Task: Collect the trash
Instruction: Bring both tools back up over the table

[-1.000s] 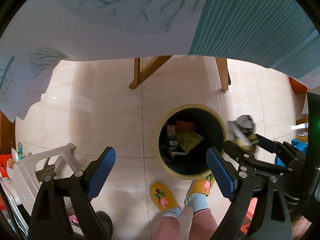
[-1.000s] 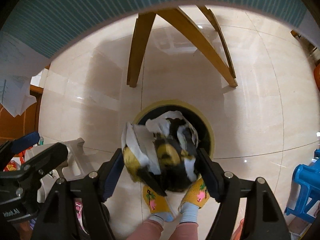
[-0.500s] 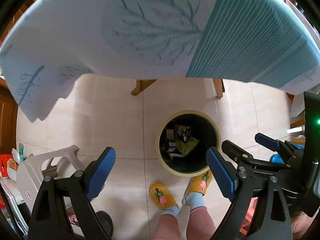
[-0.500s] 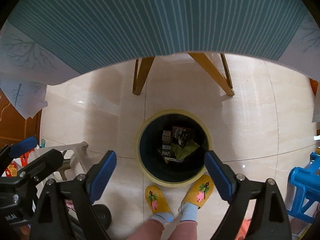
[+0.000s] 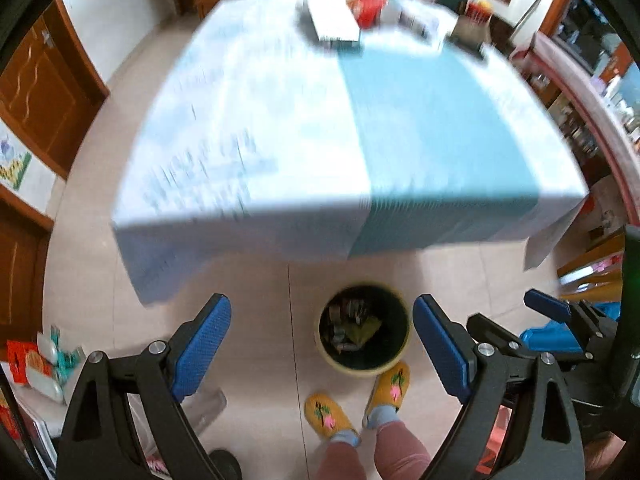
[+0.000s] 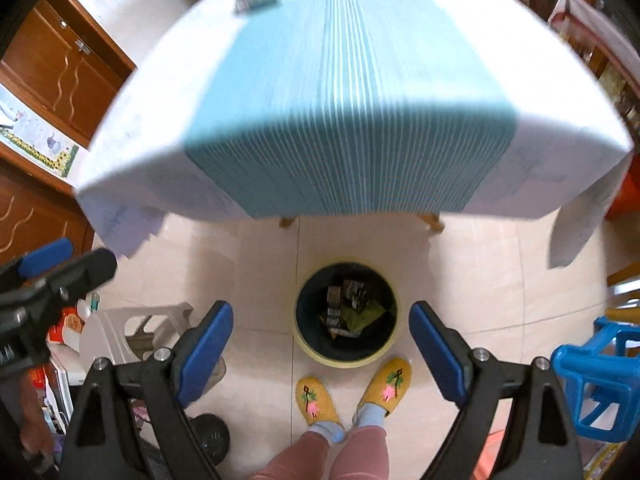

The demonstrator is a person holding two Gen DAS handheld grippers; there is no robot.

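Your left tongs are released: the two blue ribbed pads stand wide apart with nothing between them. Your right tongs are the same, spread as wide as they go and empty.

Both point steeply down at the floor. Seen through the gap of the right tongs, the round yellow-rimmed bin with a dark inside sits on the pale tiled floor, slightly towards the right pad and well below it. Through the left tongs the same bin also lies nearer the right pad than the left one. The trash in the bin, crumpled dark and olive wrappers and small cartons, is heaped on its bottom, clear of both pairs of tongs.

Just on your side of the bin, under the tongs, are your feet in yellow knitted slippers with pink flowers, the right toe touching or almost touching the bin's rim.

Beyond the tongs stands the table under a white cloth with a teal striped band; it is blurred, and the things on its far edge cannot be made out. To the right of the right tongs is a blue plastic stool; to their left, a pale grey plastic stool.
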